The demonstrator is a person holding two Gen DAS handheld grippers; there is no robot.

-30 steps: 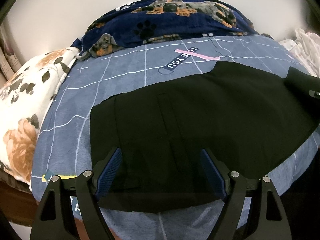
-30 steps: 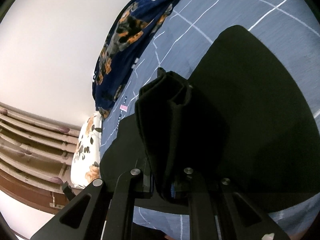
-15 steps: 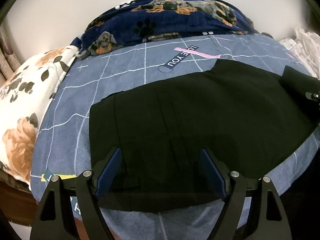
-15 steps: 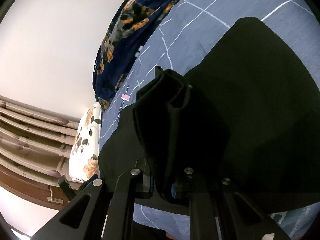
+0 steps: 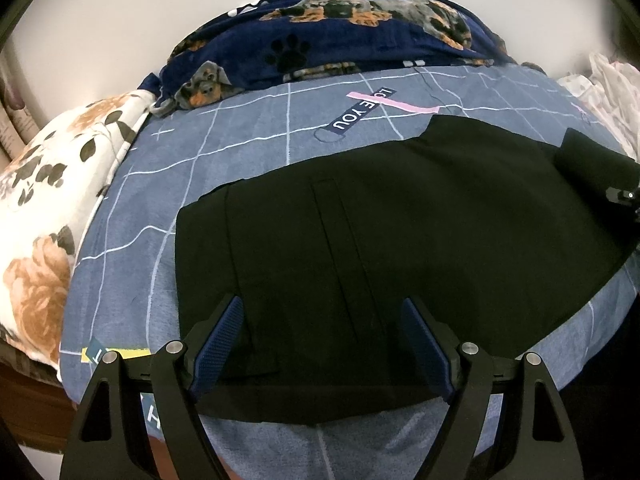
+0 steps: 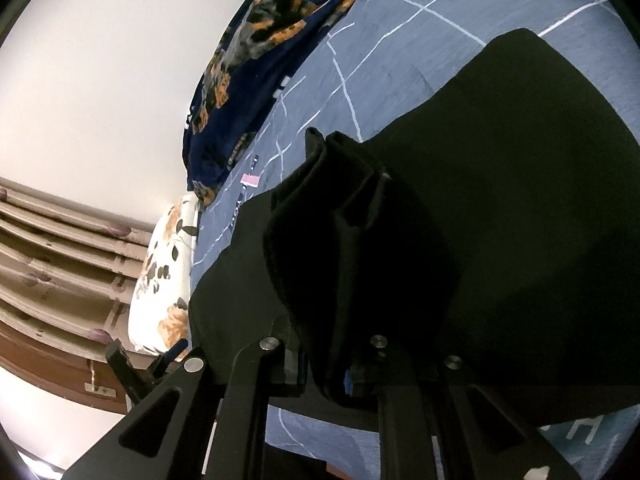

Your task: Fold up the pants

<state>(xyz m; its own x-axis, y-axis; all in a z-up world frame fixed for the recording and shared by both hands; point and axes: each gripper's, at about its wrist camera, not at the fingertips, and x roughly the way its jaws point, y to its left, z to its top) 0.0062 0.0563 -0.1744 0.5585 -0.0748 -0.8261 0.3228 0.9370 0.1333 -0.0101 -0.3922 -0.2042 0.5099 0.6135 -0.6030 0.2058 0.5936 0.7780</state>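
At the left edge of the bed [image 5: 248, 152] we see one floral pillow [image 5: 44, 208]; along the far edge lies one navy dog-print blanket [image 5: 360, 36], and at the far right corner a heap of pale cloth [image 5: 612, 84]. One pair of black pants [image 5: 360, 232] lies flat across the middle of the bed, its near edge close to the bed's near edge. Our left gripper [image 5: 320, 344] hovers over that near edge with its blue pads [image 5: 218, 340] spread wide, nothing between them. To the right, our right gripper [image 6: 326, 368] pinches a bunched fold of the pants [image 6: 352, 240] raised off the flat cloth; its jaws are opening slightly, the fabric between them.

We judge the step in hand to be carrying one end of the pants over the rest. The next move calls for laying that end down square with the flat part, then letting go fully.

Count: one pants, two grippers, one pillow, one blanket.
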